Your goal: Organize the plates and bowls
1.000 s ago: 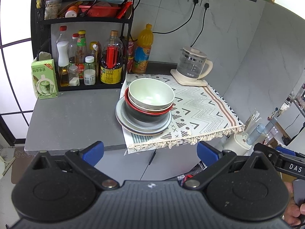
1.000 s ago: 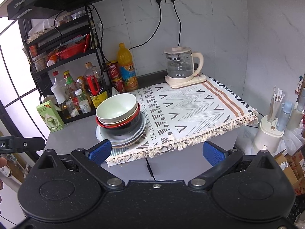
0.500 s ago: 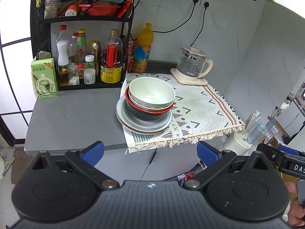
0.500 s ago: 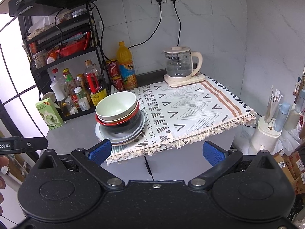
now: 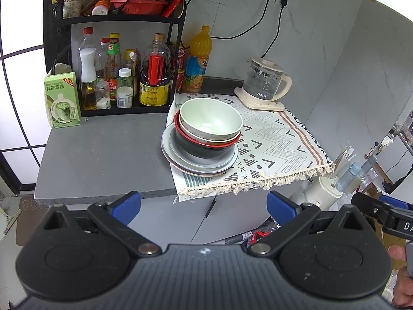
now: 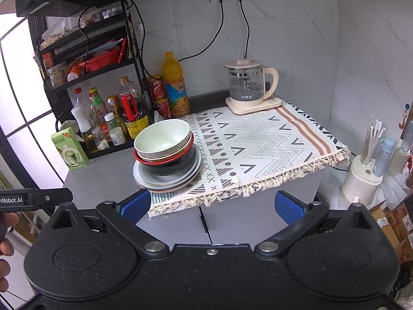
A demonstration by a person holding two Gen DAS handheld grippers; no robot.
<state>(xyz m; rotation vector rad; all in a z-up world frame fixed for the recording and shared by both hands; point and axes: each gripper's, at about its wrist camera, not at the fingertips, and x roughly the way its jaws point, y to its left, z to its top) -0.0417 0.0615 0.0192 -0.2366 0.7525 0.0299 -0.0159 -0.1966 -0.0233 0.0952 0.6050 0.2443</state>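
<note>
Left wrist view: left tongs released, pads spread wide, short of the grey tabletop. Stacked bowls sit on stacked plates at the patterned cloth's left edge. Right wrist view: right tongs likewise released, well apart from the stack; kettle behind.
</note>
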